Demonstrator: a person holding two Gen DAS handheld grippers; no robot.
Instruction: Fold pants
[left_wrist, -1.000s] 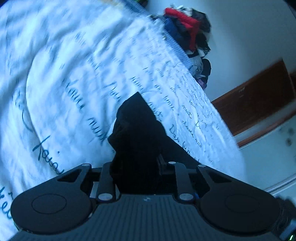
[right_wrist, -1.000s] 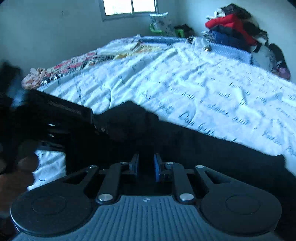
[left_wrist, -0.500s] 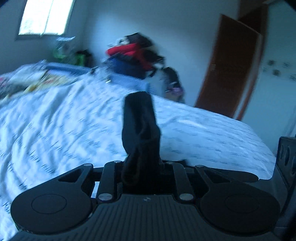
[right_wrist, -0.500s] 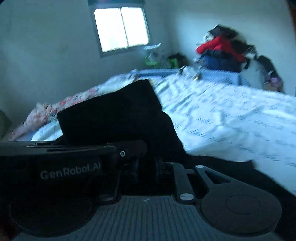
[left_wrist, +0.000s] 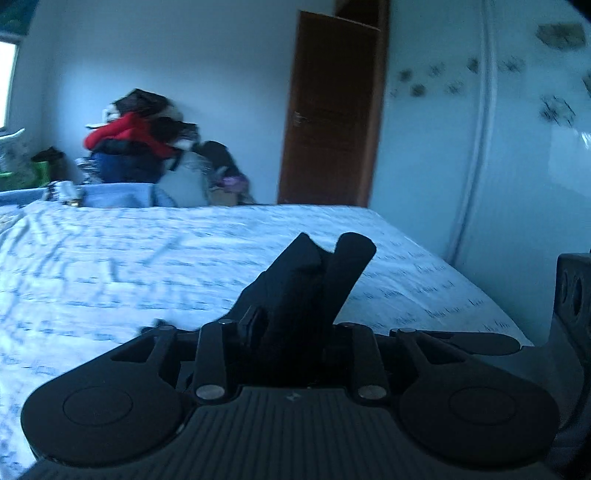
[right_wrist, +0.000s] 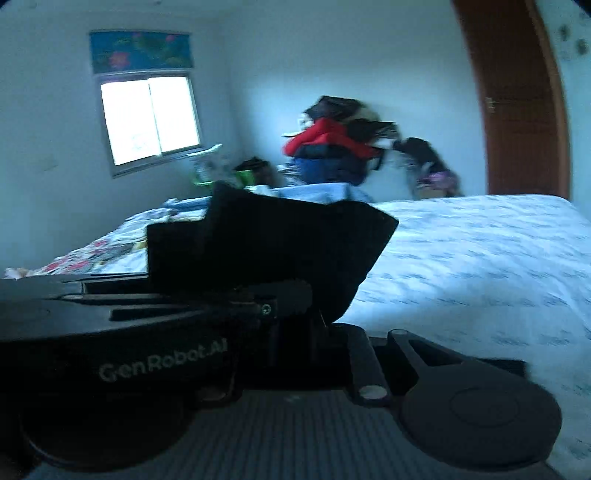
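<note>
Holding item: black, soft, matte fabric pants (left_wrist: 310, 291), bunched into thick folds and lifted clear of the bed, pinched at two spots.

Left black two-finger gripper (left_wrist: 293, 332): jaws closed narrowly on a rolled wad of the cloth, which sticks up past the fingers in two blunt lobes. Right black two-finger gripper (right_wrist: 295, 332): its jaw gap is crowded by fabric and partly hidden behind the left unit's body (lettered "GenRobot.AI"), but a broad, flat-edged panel of the pants (right_wrist: 280, 251) rises straight out of it, so it appears clamped on cloth too.

Surface below: white quilted bedspread with blue script lettering (left_wrist: 147, 266), wrinkled, soft.

Risks, as judged:
- Two grippers sit very close; a collision or tangled cloth between them is likely if either swings.
- Grip is on bunched layers, not a clean edge; one layer could slip out and spoil the fold line.
- Limp fabric hangs out of view beneath; it may drag and crease on the textured bedspread when lowered.

Background: heaped pile of red, blue and dark clothing (right_wrist: 332, 147), brown wooden door (left_wrist: 328, 110).
</note>
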